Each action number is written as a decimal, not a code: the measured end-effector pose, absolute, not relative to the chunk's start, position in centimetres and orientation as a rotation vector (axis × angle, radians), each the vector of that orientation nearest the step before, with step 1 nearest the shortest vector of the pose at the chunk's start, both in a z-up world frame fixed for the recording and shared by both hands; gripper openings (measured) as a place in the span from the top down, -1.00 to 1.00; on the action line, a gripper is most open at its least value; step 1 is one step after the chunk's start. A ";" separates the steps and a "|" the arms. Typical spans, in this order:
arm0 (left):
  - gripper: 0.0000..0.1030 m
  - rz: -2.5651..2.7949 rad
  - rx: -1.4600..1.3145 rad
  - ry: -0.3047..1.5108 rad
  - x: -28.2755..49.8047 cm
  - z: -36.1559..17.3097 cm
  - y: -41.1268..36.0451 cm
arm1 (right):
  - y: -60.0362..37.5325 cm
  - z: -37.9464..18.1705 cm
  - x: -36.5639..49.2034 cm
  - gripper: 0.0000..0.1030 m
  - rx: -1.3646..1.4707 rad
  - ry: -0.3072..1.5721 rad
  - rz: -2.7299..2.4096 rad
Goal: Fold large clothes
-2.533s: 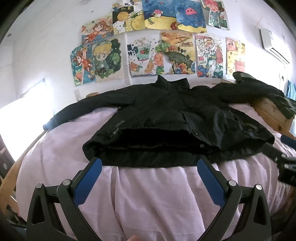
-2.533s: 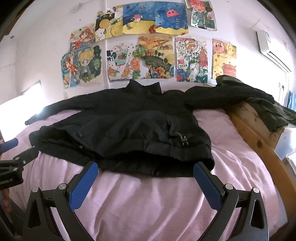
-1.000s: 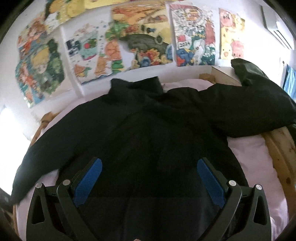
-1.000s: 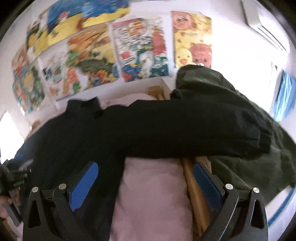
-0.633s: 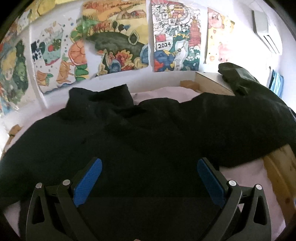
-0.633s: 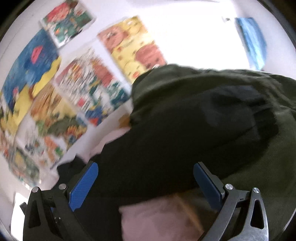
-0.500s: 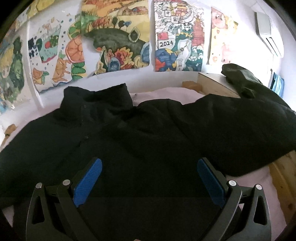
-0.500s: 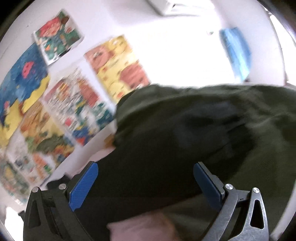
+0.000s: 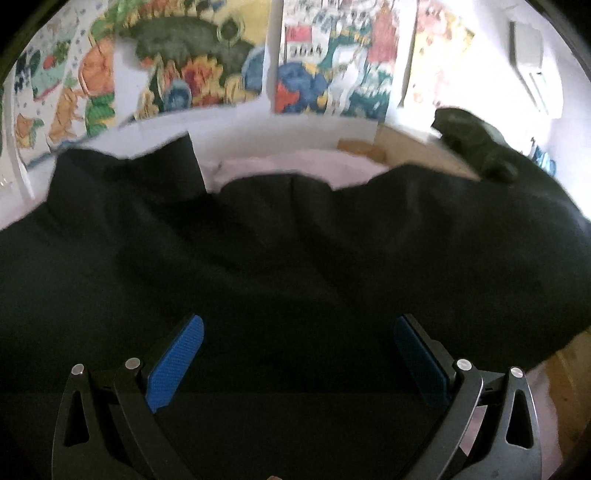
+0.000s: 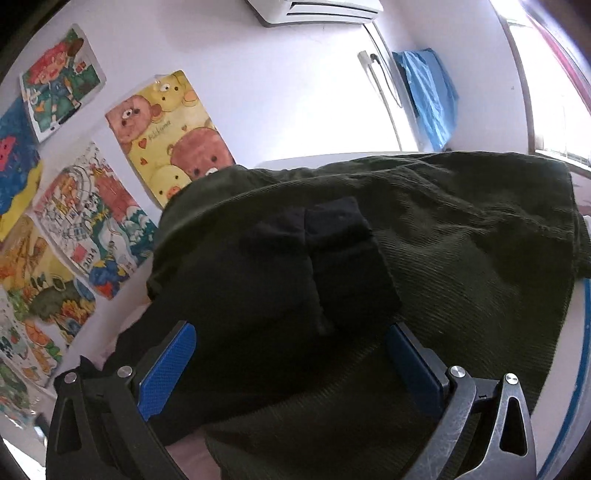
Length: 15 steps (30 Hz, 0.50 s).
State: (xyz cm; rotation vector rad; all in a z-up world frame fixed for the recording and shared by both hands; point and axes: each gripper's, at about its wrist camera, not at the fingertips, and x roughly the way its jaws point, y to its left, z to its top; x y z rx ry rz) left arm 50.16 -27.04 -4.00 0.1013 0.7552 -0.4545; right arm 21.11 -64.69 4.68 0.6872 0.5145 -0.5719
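Note:
A large black jacket [image 9: 280, 258] lies spread on a bed with a pink sheet [image 9: 295, 166], collar toward the wall. My left gripper [image 9: 297, 332] is open, low over the jacket's upper body. The jacket's right sleeve [image 10: 288, 280] runs off the bed's right side, its cuff resting on a dark green garment [image 10: 461, 251]. My right gripper [image 10: 290, 339] is open with its blue pads [image 10: 166, 365] either side of the sleeve, close to the cuff. Neither gripper holds anything.
Colourful drawings [image 9: 207, 55] cover the wall behind the bed. A wooden bed frame [image 9: 569, 373] edges the right side. The dark green garment also shows at the far right corner [image 9: 476, 144]. An air conditioner [image 10: 317, 11] and blue cloth [image 10: 428, 92] hang on the right wall.
Both grippers have moved forward from the jacket's hem: the left up over the body toward the collar, the right out along the right sleeve to its cuff. Both stayed open.

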 end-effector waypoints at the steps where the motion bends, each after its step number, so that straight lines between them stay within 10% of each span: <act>1: -0.97 -0.445 0.100 0.788 50.8 -5.0 -27.3 | -64.9 4.6 21.0 -1.00 0.716 0.498 -0.571; 13: -0.98 -0.414 0.083 0.869 52.1 -9.4 -27.5 | -65.1 4.2 23.2 -0.61 0.682 0.562 -0.755; 15: -0.98 -0.421 0.061 0.879 52.1 -9.3 -27.4 | -65.0 3.7 23.8 -0.20 0.702 0.563 -0.760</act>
